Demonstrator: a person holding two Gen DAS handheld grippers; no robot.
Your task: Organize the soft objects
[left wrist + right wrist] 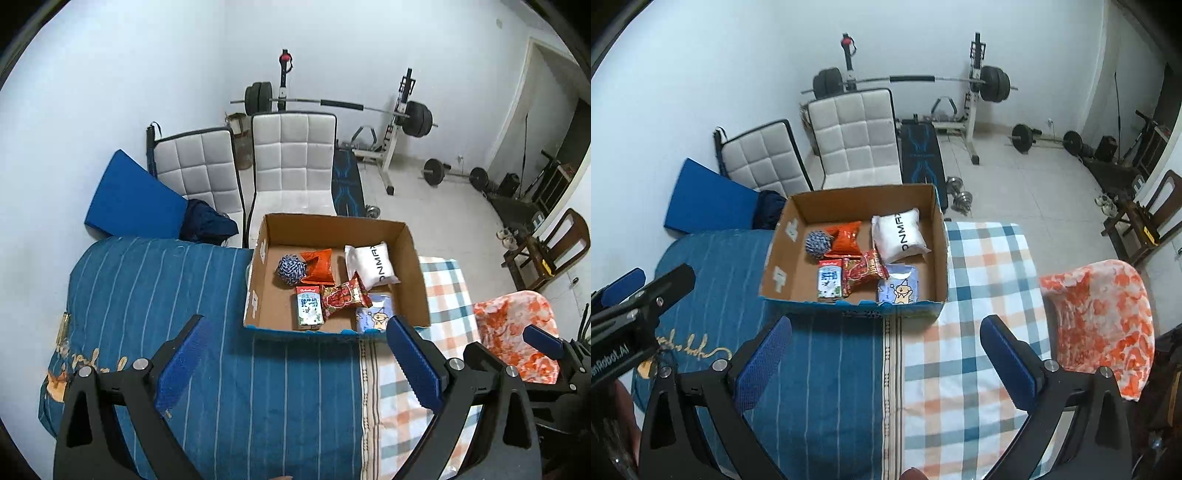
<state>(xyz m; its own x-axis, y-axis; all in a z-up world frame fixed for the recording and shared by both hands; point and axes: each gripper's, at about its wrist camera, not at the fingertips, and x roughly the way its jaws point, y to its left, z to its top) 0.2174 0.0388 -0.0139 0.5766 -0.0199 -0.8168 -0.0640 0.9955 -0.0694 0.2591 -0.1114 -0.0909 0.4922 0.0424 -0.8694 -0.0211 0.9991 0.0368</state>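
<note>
- Jaws stand spread and empty on both the left gripper (297, 363) and the right gripper (886, 360), above the bed.
- Soft objects lie together in the cardboard box (940, 243): rope ball (819, 242), white pillow (899, 234), red snack pack (866, 271).
- Judgement: approach from above and pinch one item clear of its neighbours.
- Only the right wrist view shows dumbbells (958, 192) behind the box.
</note>
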